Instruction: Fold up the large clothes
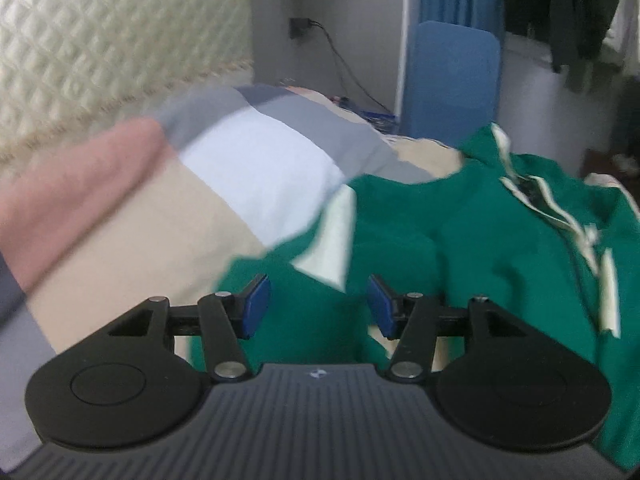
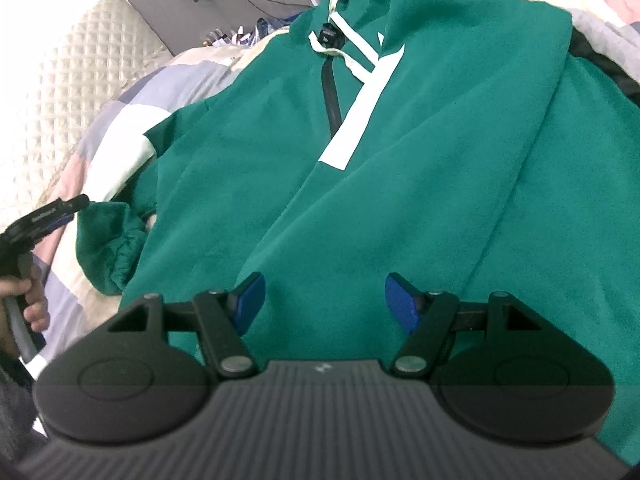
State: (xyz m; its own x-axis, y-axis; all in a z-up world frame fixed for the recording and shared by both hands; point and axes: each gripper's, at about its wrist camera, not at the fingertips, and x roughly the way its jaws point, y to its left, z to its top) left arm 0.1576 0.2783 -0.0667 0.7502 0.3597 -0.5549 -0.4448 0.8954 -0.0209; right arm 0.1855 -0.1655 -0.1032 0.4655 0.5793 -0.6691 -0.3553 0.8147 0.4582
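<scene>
A large green hoodie [image 2: 400, 152] with white trim and white drawstrings lies spread on a bed; it also shows in the left wrist view [image 1: 460, 232]. Its left sleeve with a white panel [image 2: 124, 160] lies folded inward, the cuff [image 2: 108, 240] bunched. My left gripper [image 1: 318, 304] is open and empty, just above the sleeve's edge. In the right wrist view it shows from the side at the far left [image 2: 60, 212], beside the cuff. My right gripper [image 2: 324, 300] is open and empty over the hoodie's lower body.
The bed has a patchwork cover [image 1: 180, 200] in pink, beige, white and grey. A quilted cream headboard [image 1: 100, 48] stands to the left. A blue chair [image 1: 452, 80], hanging dark clothes [image 1: 568, 12] and a wall socket with cable [image 1: 300, 28] lie beyond the bed.
</scene>
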